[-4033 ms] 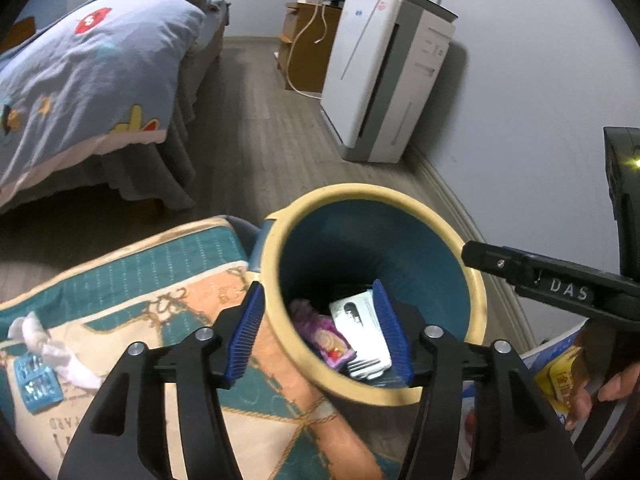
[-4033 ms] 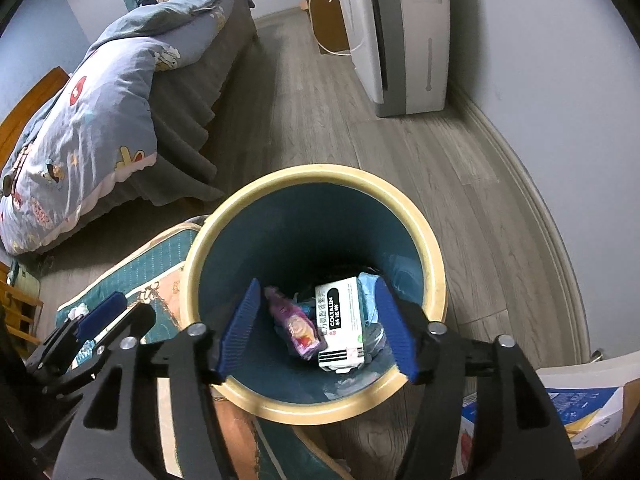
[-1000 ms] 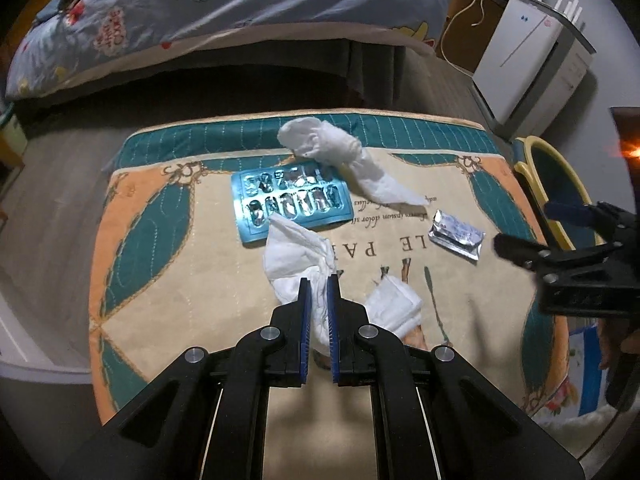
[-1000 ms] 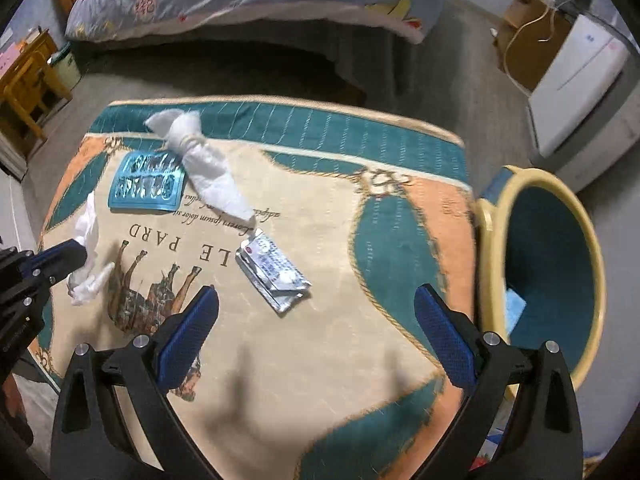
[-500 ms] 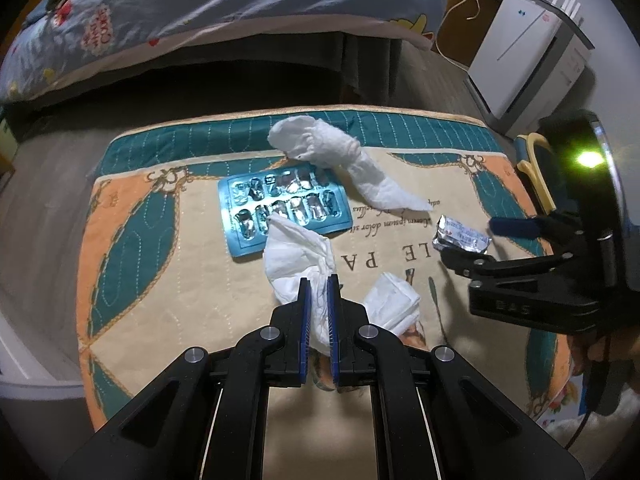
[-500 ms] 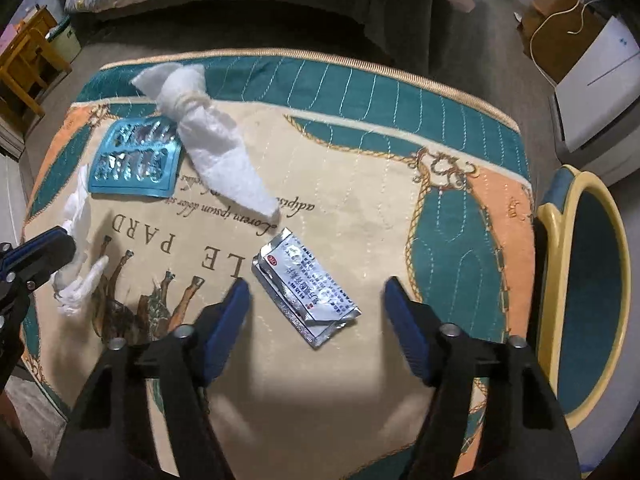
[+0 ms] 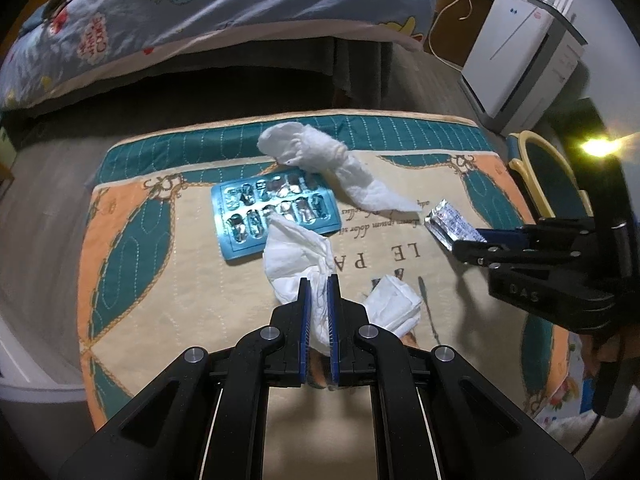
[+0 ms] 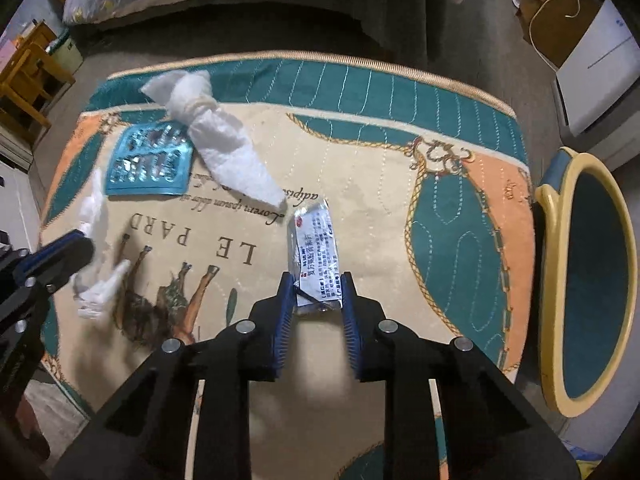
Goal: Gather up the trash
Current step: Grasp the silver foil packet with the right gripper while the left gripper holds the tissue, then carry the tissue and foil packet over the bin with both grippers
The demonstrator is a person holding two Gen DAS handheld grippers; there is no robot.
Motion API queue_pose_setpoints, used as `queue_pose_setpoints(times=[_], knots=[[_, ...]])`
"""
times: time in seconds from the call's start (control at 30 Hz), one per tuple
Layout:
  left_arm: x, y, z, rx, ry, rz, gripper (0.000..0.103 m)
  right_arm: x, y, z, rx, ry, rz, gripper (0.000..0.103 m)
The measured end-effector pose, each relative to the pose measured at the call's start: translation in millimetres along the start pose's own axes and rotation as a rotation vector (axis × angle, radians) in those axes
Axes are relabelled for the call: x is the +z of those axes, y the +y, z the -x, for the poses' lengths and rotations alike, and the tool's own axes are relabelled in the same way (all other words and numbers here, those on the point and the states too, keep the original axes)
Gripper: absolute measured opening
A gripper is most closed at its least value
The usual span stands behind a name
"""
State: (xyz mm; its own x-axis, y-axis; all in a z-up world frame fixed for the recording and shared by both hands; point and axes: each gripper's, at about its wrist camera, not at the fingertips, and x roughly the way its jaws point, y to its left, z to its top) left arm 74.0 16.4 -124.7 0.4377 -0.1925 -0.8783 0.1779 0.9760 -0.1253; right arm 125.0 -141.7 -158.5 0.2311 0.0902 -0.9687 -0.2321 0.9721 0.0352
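Right gripper now narrowed around sachet

This is a bedroom in a home; a bed with a cartoon blanket sits at 12 o'clock; a soft rug with horses lies on the wood floor; a white air cleaner stands at 2 o'clock.
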Motion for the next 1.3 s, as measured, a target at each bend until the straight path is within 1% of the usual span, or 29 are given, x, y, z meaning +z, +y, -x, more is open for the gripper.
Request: queue_pose_setpoints(times=[0.17,0.3,0.47,0.6,0.7,0.77,0.83,0.87,0.93,1.0,1.03,1.07,1.13,1.17,1.27,1.3], knots=[[3.1,-9.5,6.5,-0.015,-0.019,-0.006,0.009,-9.6,-19.7,27.8,0.020,-0.053,-0.064,0.023],[6.3,-24.2,12.8,-0.036,-0.038,-0.022,0.009,-17.1,-38.8,50.7,0.037,-0.099,-0.123,0.023],[9.1,-43.9,18.3,-0.062,-0.051,-0.041,0.009,-24.3,-66.8,73.2,0.033,-0.134,-0.194,0.023],[13.2,-62.9,23.2,-0.075,-0.051,-0.063,0.009,-36.9,-80.2,92.1,0.023,-0.167,-0.225,0.023],[24.4,-82.6,37.6,-0.095,-0.061,-0.120,0.009,-44.2,-94.2,115.9,0.002,-0.192,-0.245,0.023],[36.3,-96.9,52.9,-0.103,-0.083,-0.161,0.009,-45.2,-102.7,137.9,-0.014,-0.232,-0.243,0.023],[52.5,-115.2,74.1,-0.133,-0.119,-0.204,0.009,-48.9,-120.0,168.9,-0.009,-0.301,-0.275,0.023],[57.2,-121.1,80.9,-0.144,-0.131,-0.218,0.009,-51.5,-126.3,177.0,-0.009,-0.318,-0.284,0.023],[70.5,-136.7,95.5,-0.164,-0.156,-0.253,0.009,-61.4,-143.5,192.9,-0.041,-0.352,-0.299,0.023],[80.8,-149.8,104.2,-0.155,-0.174,-0.303,0.009,-71.6,-159.6,194.3,-0.056,-0.356,-0.336,0.023],[83.6,-154.5,105.4,-0.152,-0.178,-0.321,0.009,-77.0,-168.8,192.3,-0.042,-0.352,-0.373,0.023],[85.2,-160.3,104.9,-0.152,-0.181,-0.339,0.009,-83.3,-181.3,187.9,-0.008,-0.344,-0.432,0.023],[84.9,-166.7,99.7,-0.159,-0.183,-0.349,0.009,-89.4,-193.7,182.0,0.012,-0.335,-0.487,0.023],[83.5,-169.3,94.6,-0.167,-0.181,-0.345,0.009,-91.6,-198.5,178.8,-0.002,-0.330,-0.495,0.023],[82.9,-184.7,73.0,-0.222,-0.125,-0.318,0.009,-95.5,-208.1,173.0,-0.044,-0.323,-0.496,0.023],[82.7,-194.0,69.0,-0.234,-0.124,-0.333,0.009,-96.8,-211.6,171.3,-0.047,-0.323,-0.505,0.023]])
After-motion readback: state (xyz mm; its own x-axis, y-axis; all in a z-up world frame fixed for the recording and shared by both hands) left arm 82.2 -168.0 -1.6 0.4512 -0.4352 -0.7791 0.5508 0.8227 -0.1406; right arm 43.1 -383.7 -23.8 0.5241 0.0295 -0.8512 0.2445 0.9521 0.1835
